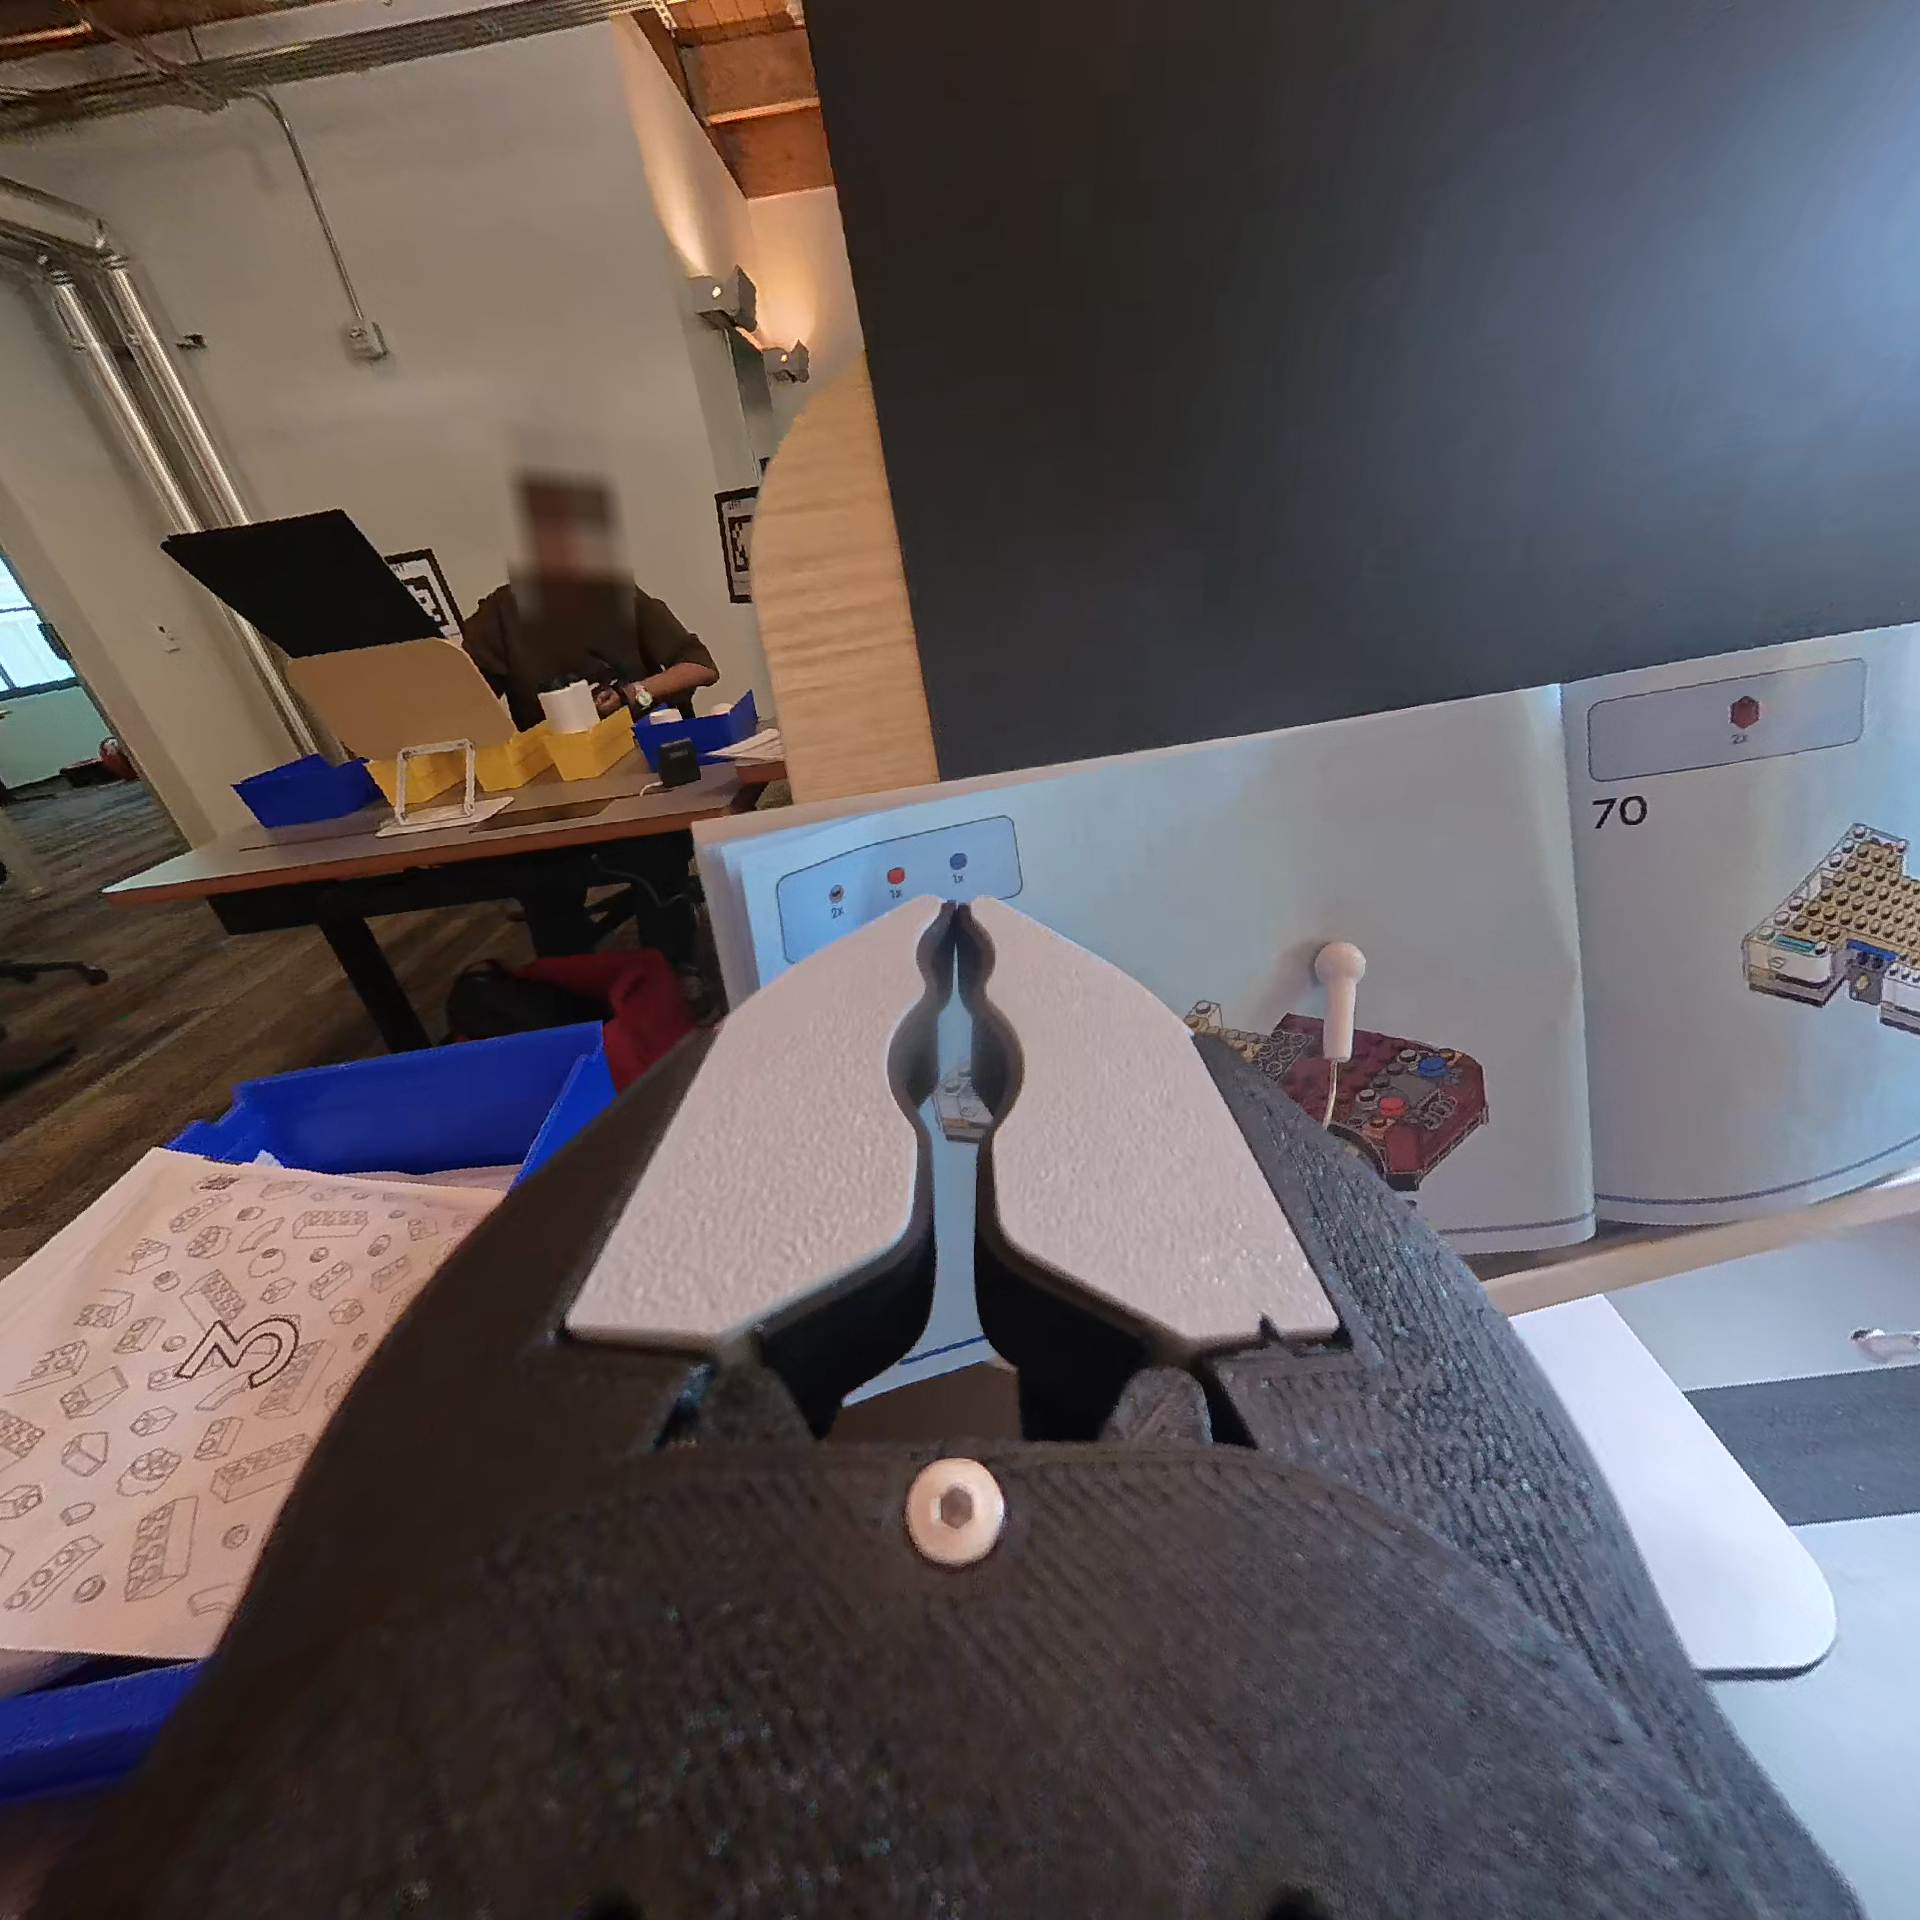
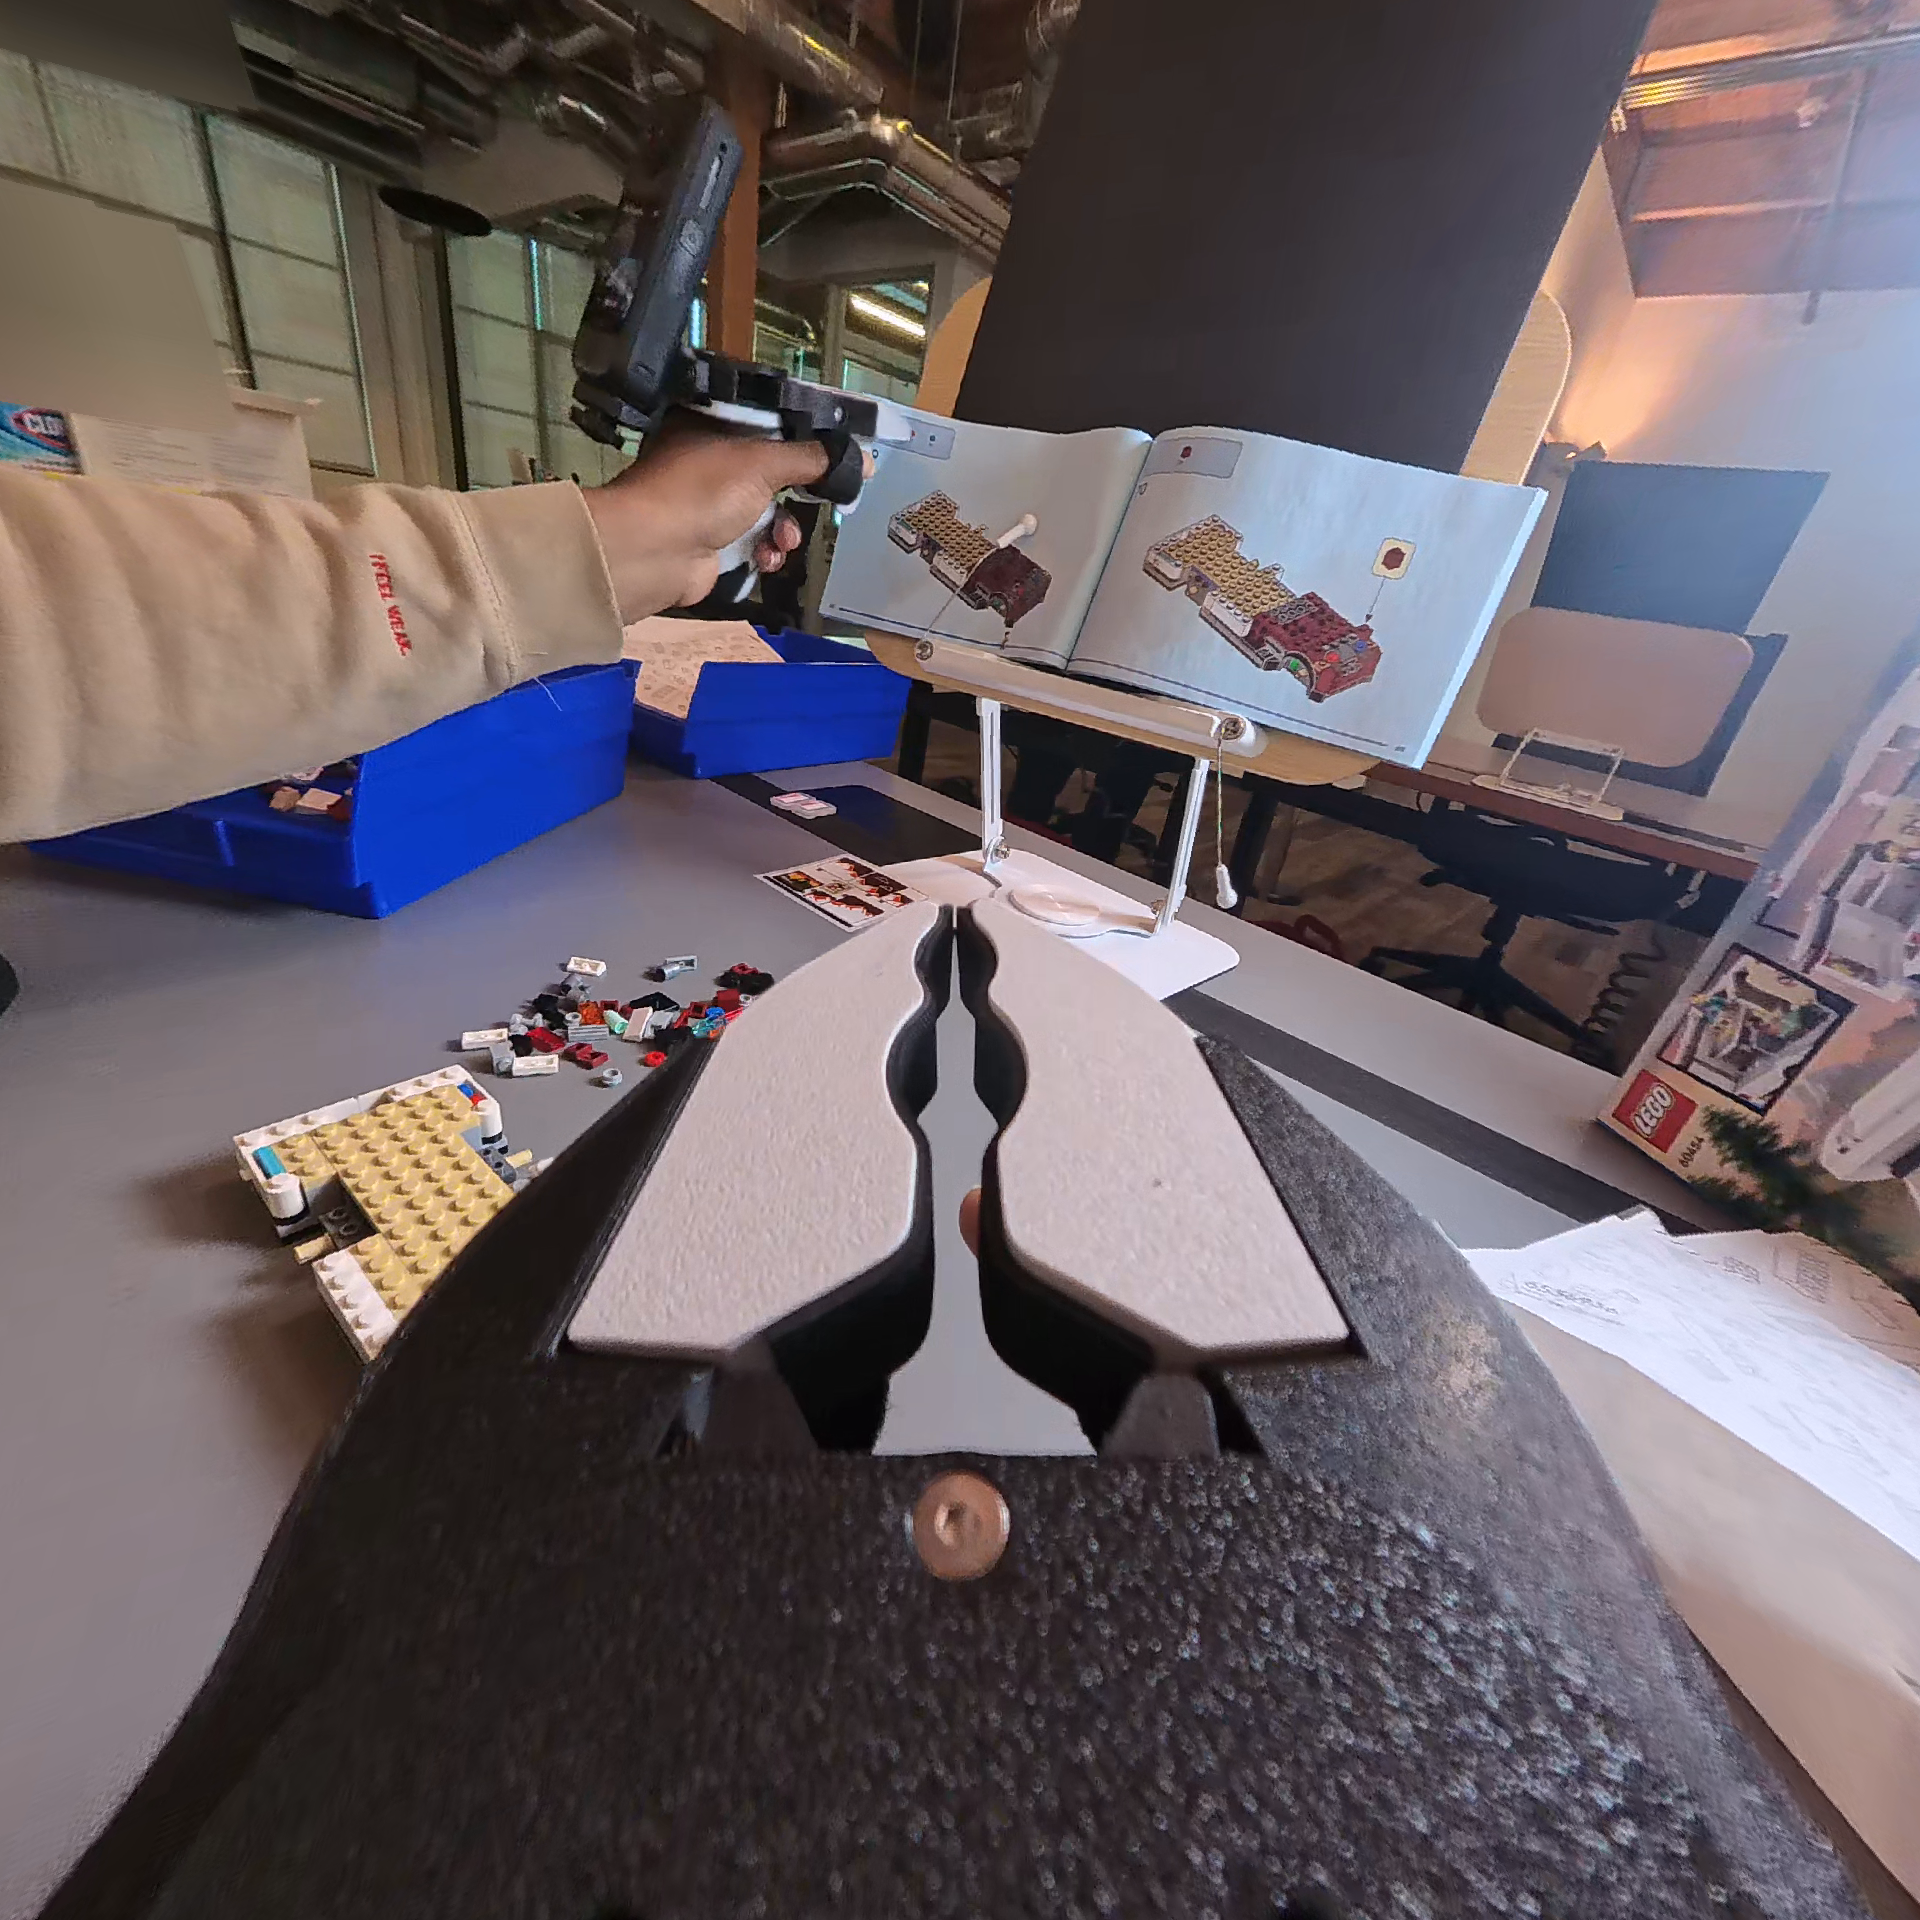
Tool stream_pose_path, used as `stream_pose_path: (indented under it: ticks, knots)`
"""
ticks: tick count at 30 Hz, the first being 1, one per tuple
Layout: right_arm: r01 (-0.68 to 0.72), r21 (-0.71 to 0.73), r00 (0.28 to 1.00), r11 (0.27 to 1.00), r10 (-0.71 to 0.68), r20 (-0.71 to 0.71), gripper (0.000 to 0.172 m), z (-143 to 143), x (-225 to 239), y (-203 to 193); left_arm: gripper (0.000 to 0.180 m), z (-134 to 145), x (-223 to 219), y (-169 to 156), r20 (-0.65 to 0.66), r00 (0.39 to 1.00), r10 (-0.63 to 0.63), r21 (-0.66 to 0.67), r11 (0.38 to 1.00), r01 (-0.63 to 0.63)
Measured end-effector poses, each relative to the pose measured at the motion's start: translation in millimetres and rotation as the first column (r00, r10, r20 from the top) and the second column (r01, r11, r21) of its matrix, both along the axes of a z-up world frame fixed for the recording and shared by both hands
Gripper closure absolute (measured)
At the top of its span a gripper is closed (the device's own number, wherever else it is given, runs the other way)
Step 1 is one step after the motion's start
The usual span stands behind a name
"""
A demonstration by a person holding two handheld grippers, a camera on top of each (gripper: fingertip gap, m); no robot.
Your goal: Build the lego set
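My left gripper [image 1: 956,910] is shut with nothing between its fingertips. It is held up close in front of the left page of an open instruction booklet [image 1: 1299,883], at a small box of part pictures. In the right wrist view a hand in a beige sleeve holds this gripper [image 2: 899,428] at the top left corner of the booklet [image 2: 1143,540]; I cannot tell whether it touches the page. My right gripper [image 2: 956,914] is shut and empty, above the grey table [image 2: 260,1455]. A tan and white partial brick build [image 2: 395,1174] and a heap of small loose bricks [image 2: 623,1029] lie to its left.
The booklet rests on a white stand [image 2: 1101,914]. Blue bins [image 2: 416,790] stand at the left, one with a printed paper bag [image 1: 208,1403]. A sticker sheet [image 2: 842,888], a toy box [image 2: 1766,1039] and paper sheets [image 2: 1714,1340] are around. A person sits at a far table [image 1: 416,842]. My right fingertips sit around 45 cm from my left ones.
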State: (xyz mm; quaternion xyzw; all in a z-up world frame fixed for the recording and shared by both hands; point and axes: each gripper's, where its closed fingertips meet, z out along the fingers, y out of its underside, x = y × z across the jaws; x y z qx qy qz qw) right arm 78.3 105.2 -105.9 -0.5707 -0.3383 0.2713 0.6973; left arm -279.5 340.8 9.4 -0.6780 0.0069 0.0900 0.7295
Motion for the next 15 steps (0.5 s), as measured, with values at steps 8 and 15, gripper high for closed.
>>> stream_pose_path:
  ticks: [8,15]
  knots:
    - [-0.016,0.036,1.0,0.999,0.016,-0.009,0.172,5.5,-0.4,-5.3,0.18,-2.2,14.1,-7.9,0.018,0.999,-0.035,0.002,0.999,0.035]
    - [-0.019,0.035,1.0,0.999,0.02,-0.02,0.172,7.0,-0.9,-6.9,0.18,-13.5,42.5,-60.7,-0.016,0.987,-0.157,-0.018,0.987,0.157]
